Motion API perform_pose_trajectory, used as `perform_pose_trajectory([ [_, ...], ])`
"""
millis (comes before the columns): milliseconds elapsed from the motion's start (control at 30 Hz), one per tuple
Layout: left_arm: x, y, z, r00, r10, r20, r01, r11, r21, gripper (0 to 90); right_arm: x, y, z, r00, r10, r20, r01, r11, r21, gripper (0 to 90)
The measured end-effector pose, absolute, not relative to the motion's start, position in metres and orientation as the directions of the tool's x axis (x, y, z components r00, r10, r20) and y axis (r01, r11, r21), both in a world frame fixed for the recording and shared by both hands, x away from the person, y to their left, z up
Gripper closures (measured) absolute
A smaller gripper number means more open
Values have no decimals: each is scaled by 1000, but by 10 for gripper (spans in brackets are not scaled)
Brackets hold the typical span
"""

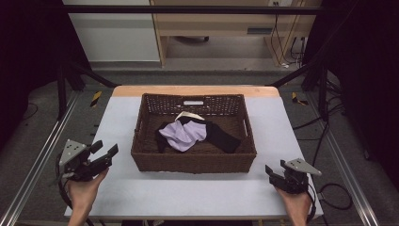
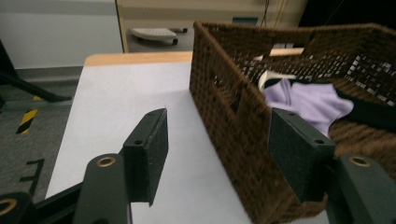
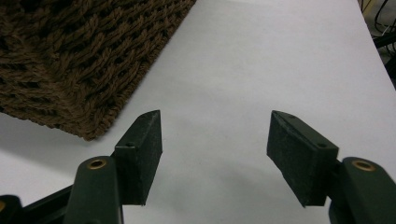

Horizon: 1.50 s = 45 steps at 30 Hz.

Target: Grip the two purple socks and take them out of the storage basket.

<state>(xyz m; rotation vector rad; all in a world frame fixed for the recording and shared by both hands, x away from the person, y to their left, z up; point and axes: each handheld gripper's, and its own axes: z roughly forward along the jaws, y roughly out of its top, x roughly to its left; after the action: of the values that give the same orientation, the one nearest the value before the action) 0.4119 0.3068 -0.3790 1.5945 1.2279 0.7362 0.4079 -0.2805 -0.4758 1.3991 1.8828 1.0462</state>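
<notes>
Two claws rest at the near corners of a pale table (image 1: 117, 188), one in each of a person's hands, with a brown wicker basket (image 1: 193, 162) sitting between them at the table's middle. The left claw (image 1: 104, 151) sits near the basket's near left corner, its jaws spread apart and holding nothing, pointing right and slightly away toward the basket. The right claw (image 1: 276, 167) sits well to the right of the basket's near right corner, jaws likewise spread apart and empty, pointing left and away.

The basket is rectangular, with its long axis running left to right across the table. Inside it lies a crumpled lilac garment (image 1: 182, 135) at the centre, just left of middle. A black garment (image 1: 221, 136) lies partly under it, stretched out with its long axis slanting from the far left toward the near right. A cream strip (image 1: 189, 115) shows at the far edge of the clothes.

From the left gripper view, the basket's corner stands just beyond the open jaws, the lilac garment (image 2: 308, 100) visible over the rim. From the right gripper view, bare table lies between the open jaws, and the basket's corner (image 3: 70, 70) sits off to the left.
</notes>
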Motion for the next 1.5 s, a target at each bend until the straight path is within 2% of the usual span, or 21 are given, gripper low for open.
perform_pose_trajectory([
  [367, 436, 280, -337, 393, 914, -100, 327, -38, 944, 377, 409, -282, -474, -287, 958, 11, 510, 144, 848, 365],
  [833, 463, 233, -296, 439, 899, -6, 269, -125, 955, 366, 410, -282, -474, -284, 959, 5, 510, 146, 848, 362],
  [1167, 492, 206, -294, 459, 888, -24, 295, -126, 947, 377, 411, -282, -475, -283, 959, -2, 511, 152, 846, 362],
  [1500, 525, 181, -307, 468, 884, 9, 317, -178, 932, 385, 411, -282, -475, -282, 959, -8, 511, 157, 845, 363],
])
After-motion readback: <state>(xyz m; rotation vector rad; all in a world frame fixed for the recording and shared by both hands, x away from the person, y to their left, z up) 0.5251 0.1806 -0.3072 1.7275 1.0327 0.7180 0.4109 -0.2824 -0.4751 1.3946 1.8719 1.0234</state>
